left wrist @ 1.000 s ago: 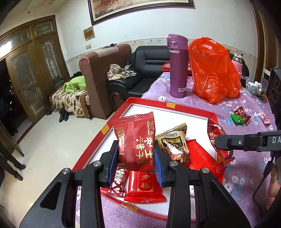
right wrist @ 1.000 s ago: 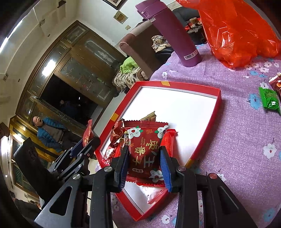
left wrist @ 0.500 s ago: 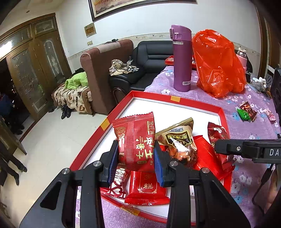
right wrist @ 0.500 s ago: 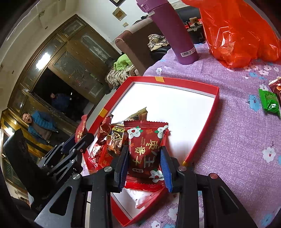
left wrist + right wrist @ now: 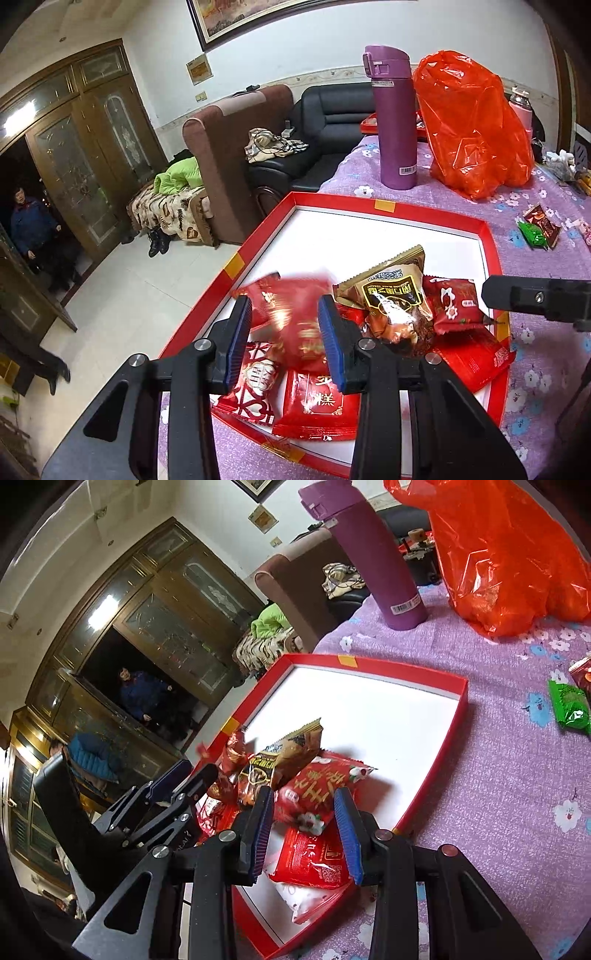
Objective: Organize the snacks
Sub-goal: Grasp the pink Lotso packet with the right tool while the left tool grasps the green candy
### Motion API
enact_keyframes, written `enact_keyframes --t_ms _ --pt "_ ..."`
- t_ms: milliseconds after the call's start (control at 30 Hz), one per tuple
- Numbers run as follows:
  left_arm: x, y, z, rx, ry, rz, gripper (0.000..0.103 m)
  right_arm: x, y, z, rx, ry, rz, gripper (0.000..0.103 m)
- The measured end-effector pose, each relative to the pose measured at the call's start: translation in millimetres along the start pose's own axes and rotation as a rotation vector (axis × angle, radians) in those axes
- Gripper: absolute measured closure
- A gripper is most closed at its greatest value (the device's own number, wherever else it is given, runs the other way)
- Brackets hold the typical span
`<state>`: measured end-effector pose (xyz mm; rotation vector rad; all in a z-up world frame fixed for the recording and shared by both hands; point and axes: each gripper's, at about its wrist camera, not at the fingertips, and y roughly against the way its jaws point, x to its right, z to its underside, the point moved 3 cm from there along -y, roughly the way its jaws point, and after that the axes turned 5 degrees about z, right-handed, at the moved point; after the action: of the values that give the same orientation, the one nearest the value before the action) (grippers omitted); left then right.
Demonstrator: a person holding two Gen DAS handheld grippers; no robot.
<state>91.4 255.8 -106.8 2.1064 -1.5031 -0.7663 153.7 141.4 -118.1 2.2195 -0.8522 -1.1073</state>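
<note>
My left tongs (image 5: 285, 338) are open wide over the near end of the red box (image 5: 436, 215). A red snack pack (image 5: 295, 317) sits in the gap between the two blue pads (image 5: 239, 341). It looks blurry, and I cannot tell if the pads touch it.

My right tongs (image 5: 303, 830) are open wide too. A red pack with white flowers (image 5: 317, 788) lies tilted between and just past the pads, on top of the other snacks. The pads do not squeeze it.

The snacks are piled at the near end of the box. A brown and gold pack (image 5: 391, 295) leans up in the middle of the pile. Flat red packs (image 5: 319, 402) lie under my left tongs. Under my right tongs there is a flat red pack (image 5: 314, 860) and a white pack (image 5: 301, 897) by the box wall. The far end of the box shows its white floor.

The box sits on a purple cloth with flowers (image 5: 498, 775). A green snack (image 5: 569, 707) lies on the cloth, well apart from the box, with a small red one (image 5: 541, 221) touching it. A tall purple bottle (image 5: 393, 122) stands past the box, beside an orange plastic bag (image 5: 472, 125).

A person in a blue coat (image 5: 31, 229) stands by the brown doors, far away.
</note>
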Motion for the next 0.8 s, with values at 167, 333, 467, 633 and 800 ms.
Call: enact_keyframes --t_ms 167,333,467,633,800 --pt "-0.3 6.2 -2.1 0.019 -0.008 -0.031 0.051 1.8 4.4 -1.4 0.008 -0.007 -0.008 0.067" --pt "0.5 12.8 -4.3 0.029 -0.011 -0.041 0.048 2.3 7.6 -2.9 0.011 -0.006 -0.017 0.067" --pt "3.1 15.6 -4.3 0.029 -0.018 -0.045 0.048 3.1 11.6 -3.1 0.015 -0.008 -0.023 0.066" --pt "9.2 19.4 -6.0 0.030 -0.032 -0.049 0.045 6.0 18.0 -4.9 0.027 -0.017 -0.030 0.065" --pt "19.0 23.5 -8.3 0.027 -0.058 -0.044 0.040 10.9 27.7 -7.2 0.042 -0.019 -0.026 0.063"
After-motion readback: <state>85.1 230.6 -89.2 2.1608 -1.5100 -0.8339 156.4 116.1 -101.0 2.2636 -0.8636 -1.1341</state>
